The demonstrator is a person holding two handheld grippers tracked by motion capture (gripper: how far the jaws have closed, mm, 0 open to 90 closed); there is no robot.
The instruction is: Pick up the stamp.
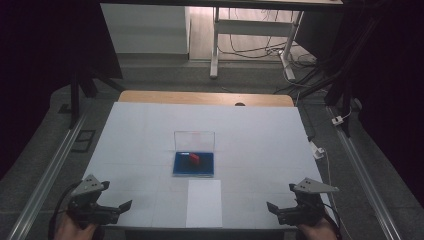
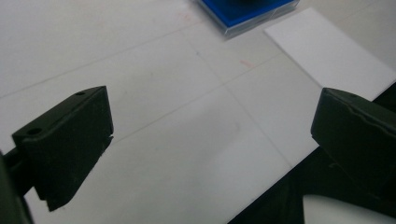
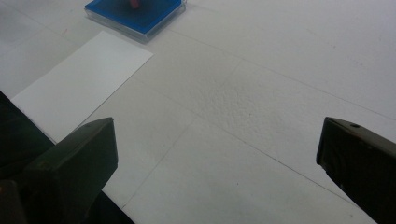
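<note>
High view: L gripper (image 1: 119, 210) & R gripper (image 1: 278, 210) parked at near table corners, jaws wide apart, holding nothing. Blue case (image 1: 193, 164), lid up, red item (image 1: 194, 158) inside, sits centred just behind paper sheet (image 1: 204, 202), prob for equal reach

left tool (image 2: 212, 140) jaws wide apart (nothing between), blue tray (image 2: 247, 14) ahead

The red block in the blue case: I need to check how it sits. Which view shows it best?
The high view: the red block shows whole. The right gripper view cuts it at the top edge.
</note>
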